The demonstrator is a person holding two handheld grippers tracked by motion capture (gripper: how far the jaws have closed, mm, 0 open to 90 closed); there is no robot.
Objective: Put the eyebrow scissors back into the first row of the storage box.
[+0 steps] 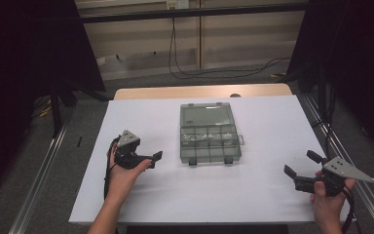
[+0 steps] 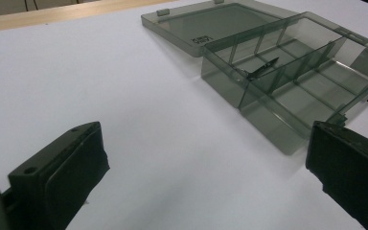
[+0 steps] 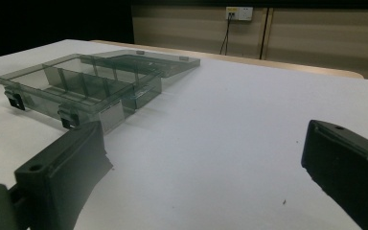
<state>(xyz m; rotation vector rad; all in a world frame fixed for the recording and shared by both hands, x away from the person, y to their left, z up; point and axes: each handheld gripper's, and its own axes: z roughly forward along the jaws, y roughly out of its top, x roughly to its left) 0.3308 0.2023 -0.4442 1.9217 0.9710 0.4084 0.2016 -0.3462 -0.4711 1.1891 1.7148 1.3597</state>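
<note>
Currently, as I see it:
Box: clear grey plastic compartment box (image 1: 209, 138), lid open, mid-table.
Left gripper (image 1: 151, 160): jaws spread, near box.
Right gripper (image 1: 299, 165): jaws spread, well apart.

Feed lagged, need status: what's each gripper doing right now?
Left gripper: open, holding nothing, beside the box.
Right gripper: open, holding nothing.

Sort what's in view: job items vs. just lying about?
In the job:
- compartment box, lid open flat behind it
- small dark piece in one compartment
- left gripper, right gripper, jaws open

Lying about:
- cables on the floor
- wall socket
</note>
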